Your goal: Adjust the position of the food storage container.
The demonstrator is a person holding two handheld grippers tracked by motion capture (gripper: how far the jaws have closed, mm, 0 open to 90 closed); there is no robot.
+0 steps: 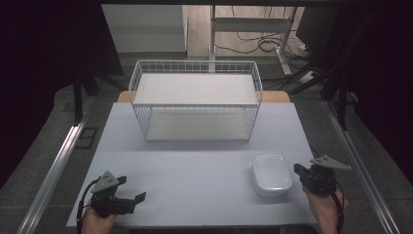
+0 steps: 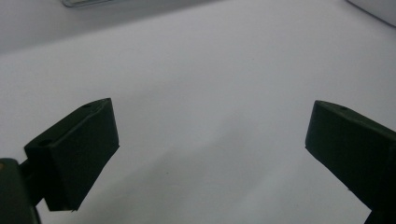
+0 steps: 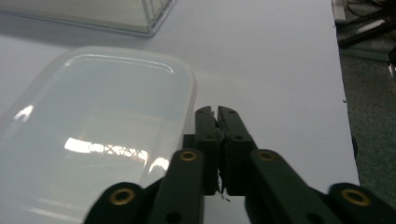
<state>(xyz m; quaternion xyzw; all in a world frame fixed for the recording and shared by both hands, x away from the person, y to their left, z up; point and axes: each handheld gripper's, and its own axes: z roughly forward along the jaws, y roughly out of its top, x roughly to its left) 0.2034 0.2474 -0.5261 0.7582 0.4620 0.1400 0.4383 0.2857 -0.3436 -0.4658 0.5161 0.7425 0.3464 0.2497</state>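
A white lidded plastic container (image 1: 272,174) lies flat on the pale table (image 1: 195,165) at the front right. My right gripper (image 1: 297,169) is just right of it, jaws shut with nothing between them. In the right gripper view the closed tips (image 3: 217,112) sit beside the container's (image 3: 93,130) rounded right edge, close to it but apart. My left gripper (image 1: 132,188) rests at the table's front left, open and empty. The left gripper view has its two jaws spread wide (image 2: 210,126) over bare tabletop.
A white wire basket (image 1: 195,62) with a shelf stands at the back middle of the table; its corner (image 3: 154,18) appears in the right gripper view. The table's right edge (image 3: 343,93) is close to my right gripper. Floor rails and cables lie beyond the table.
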